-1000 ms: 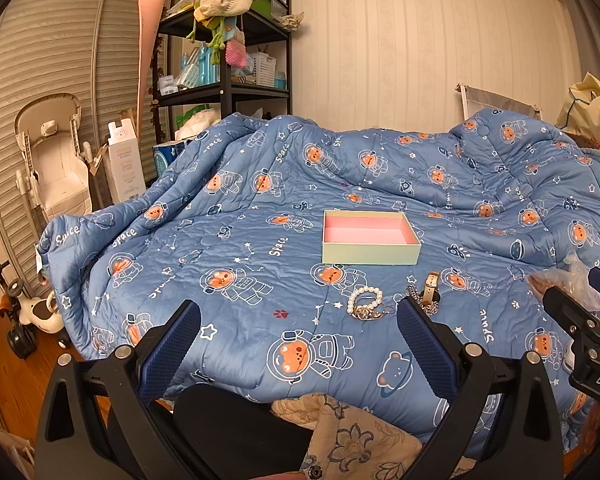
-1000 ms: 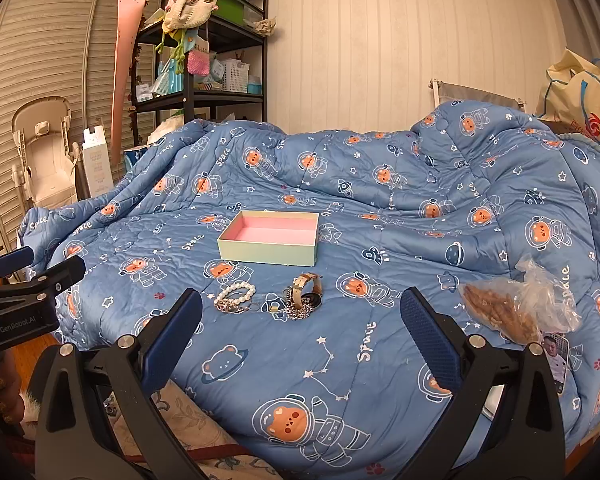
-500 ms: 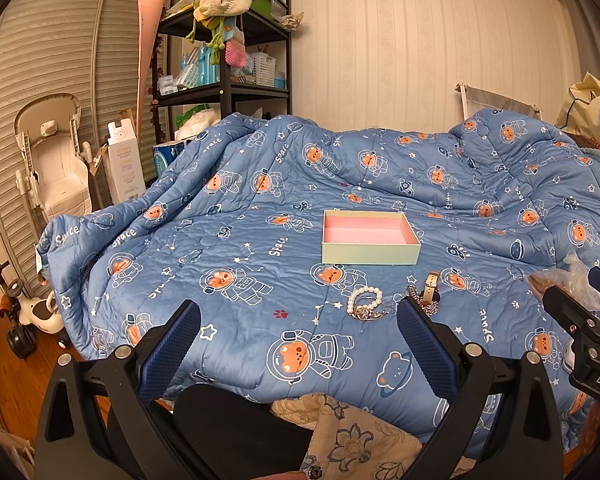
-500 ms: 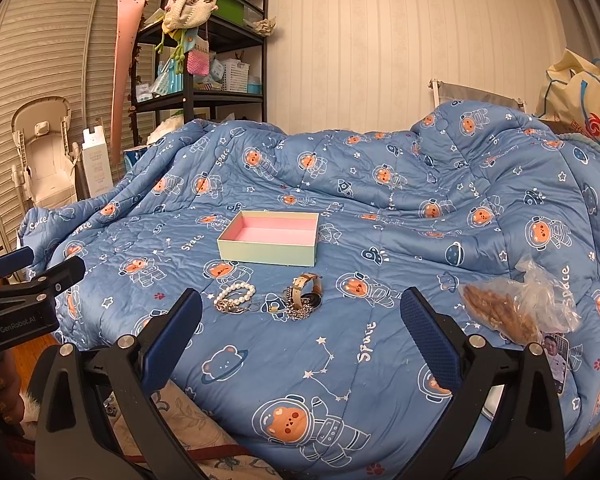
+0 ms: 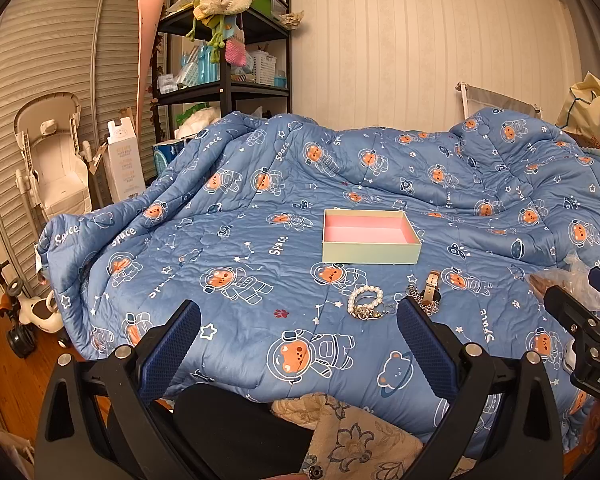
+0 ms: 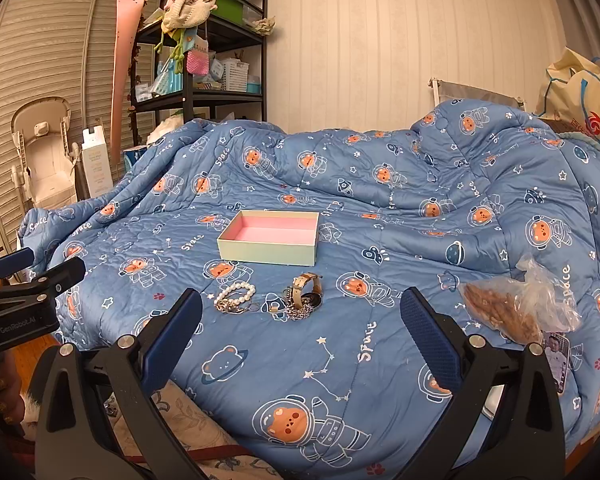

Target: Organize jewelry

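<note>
On my far left stands a black shelf rack (image 5: 224, 84) by the wall, and the bed under its blue quilt (image 6: 380, 208) fills the rest of my view. My left claw (image 5: 298, 334) is spread wide with nothing between its pads, held low at the near edge of the bed. On the quilt, the pearl bracelet (image 6: 236, 296) lies leftmost, and just beside it to the right the watch (image 6: 306, 286) rests on a tangle of silver chain (image 6: 298, 312). The open mint box (image 6: 270, 236) with its pink inside sits just beyond them, apart from both. My right claw (image 6: 300, 334) is equally wide apart and grips nothing. Farther right lies a clear plastic bag (image 6: 520, 304) of brown pieces.
</note>
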A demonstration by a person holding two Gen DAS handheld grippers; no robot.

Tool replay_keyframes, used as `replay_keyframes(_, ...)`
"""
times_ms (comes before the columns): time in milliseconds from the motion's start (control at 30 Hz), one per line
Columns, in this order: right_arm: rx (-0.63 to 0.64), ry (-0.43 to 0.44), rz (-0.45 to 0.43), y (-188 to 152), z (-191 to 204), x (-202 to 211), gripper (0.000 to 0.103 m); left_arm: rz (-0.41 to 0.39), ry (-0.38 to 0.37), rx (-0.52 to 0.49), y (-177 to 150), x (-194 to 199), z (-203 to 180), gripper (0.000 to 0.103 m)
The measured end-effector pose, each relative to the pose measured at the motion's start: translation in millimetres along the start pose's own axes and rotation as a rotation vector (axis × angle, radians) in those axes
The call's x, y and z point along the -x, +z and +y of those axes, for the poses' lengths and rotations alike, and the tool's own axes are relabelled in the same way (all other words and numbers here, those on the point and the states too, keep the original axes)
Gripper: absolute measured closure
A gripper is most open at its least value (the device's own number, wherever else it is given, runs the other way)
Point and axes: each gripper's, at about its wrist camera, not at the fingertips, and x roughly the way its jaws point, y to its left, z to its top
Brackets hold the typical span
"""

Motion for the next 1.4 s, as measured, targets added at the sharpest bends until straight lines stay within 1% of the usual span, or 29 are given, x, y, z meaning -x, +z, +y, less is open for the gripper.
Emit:
replay_keyframes(333, -0.001, 0.001, -0.001, 0, -1, -1, 0.005, 0.001, -0.005, -0.003, -2, -2, -1, 0.006)
replay_keyframes(567, -0.006, 0.000, 0.011, -3, 0, -3, 0.005, 0.026, -0.031, 0.000, -3, -4, -3, 0.006)
replay_keyframes(667, -0.017, 0.000, 0.037, -4, -4, -10, 0.005, 0.042, -0.042, -0.009, -4, -7, -5, 0.006)
replay_keyframes(800, -0.046, 0.014, 0.094, -6, -11, -26, 0.005, 0.064, -0.059, -0.025, -5, -11, -9, 0.006)
replay_keyframes(900, -0.064, 0.048, 0.140, -8, -17, -41, 0.005, 0.090, -0.100, -0.034, -6, -17, -11, 0.006)
replay_keyframes(967, -0.071, 0.083, 0.185, -12, -20, -55, 0.005, 0.128, -0.147, -0.029, -6, -28, -10, 0.006)
replay_keyframes(1000, -0.079, 0.097, 0.206, -15, -22, -62, 0.005, 0.150, -0.184, -0.019, -7, -34, -9, 0.006)
replay_keyframes(1033, -0.089, 0.108, 0.226, -17, -23, -69, 0.005, 0.174, -0.221, 0.000, -7, -42, -6, 0.006)
replay_keyframes(1100, -0.098, 0.126, 0.264, -23, -27, -85, 0.005, 0.218, -0.260, 0.037, -9, -60, 0, 0.006)
replay_keyframes(1167, -0.097, 0.130, 0.285, -27, -30, -98, 0.005, 0.252, -0.261, 0.039, -11, -78, 5, 0.007)
replay_keyframes(1233, -0.091, 0.131, 0.285, -33, -32, -111, 0.005, 0.260, -0.248, 0.015, -10, -95, 5, 0.007)
replay_keyframes(1300, -0.071, 0.133, 0.292, -39, -33, -127, 0.005, 0.273, -0.252, -0.013, -11, -114, 3, 0.007)
replay_keyframes(1400, -0.053, 0.137, 0.330, -43, -36, -155, 0.005, 0.320, -0.256, -0.037, -13, -146, -2, 0.007)
